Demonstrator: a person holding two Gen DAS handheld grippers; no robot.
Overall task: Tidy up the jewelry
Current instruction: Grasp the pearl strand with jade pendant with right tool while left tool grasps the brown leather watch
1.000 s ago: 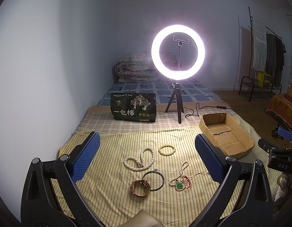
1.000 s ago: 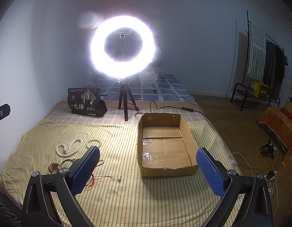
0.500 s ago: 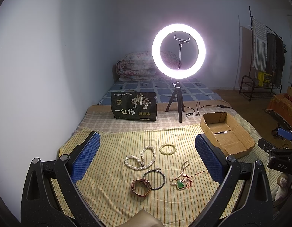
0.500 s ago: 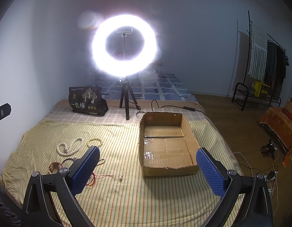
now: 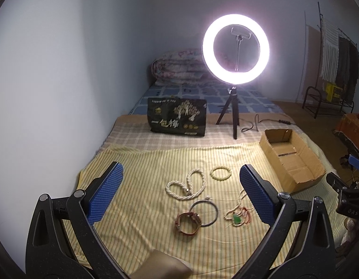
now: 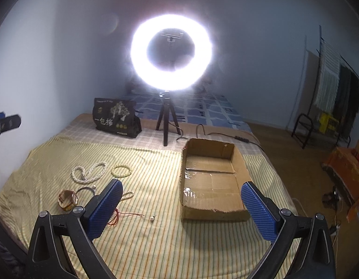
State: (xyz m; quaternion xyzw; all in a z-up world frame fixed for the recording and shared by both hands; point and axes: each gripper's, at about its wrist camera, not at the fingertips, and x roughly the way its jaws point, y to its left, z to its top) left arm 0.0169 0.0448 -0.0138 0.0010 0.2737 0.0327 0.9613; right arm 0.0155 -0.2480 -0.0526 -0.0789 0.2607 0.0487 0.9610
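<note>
Jewelry lies on a yellow striped cloth: a white pearl necklace, a pale bead bracelet, a dark bangle, a brown bracelet, and a bead strand with a green pendant. An open cardboard box stands to their right, with only a small dark item seen in it in the left wrist view. My left gripper is open and empty above the jewelry. My right gripper is open and empty, in front of the box. A small loose pearl piece lies near it.
A lit ring light on a tripod stands behind the cloth with its cable. A black printed bag stands to its left. A folded quilt lies by the wall. A clothes rack is far right.
Both views have shifted slightly; the grippers moved a little to the left. The jewelry and box have not moved. Both grippers stay open.
</note>
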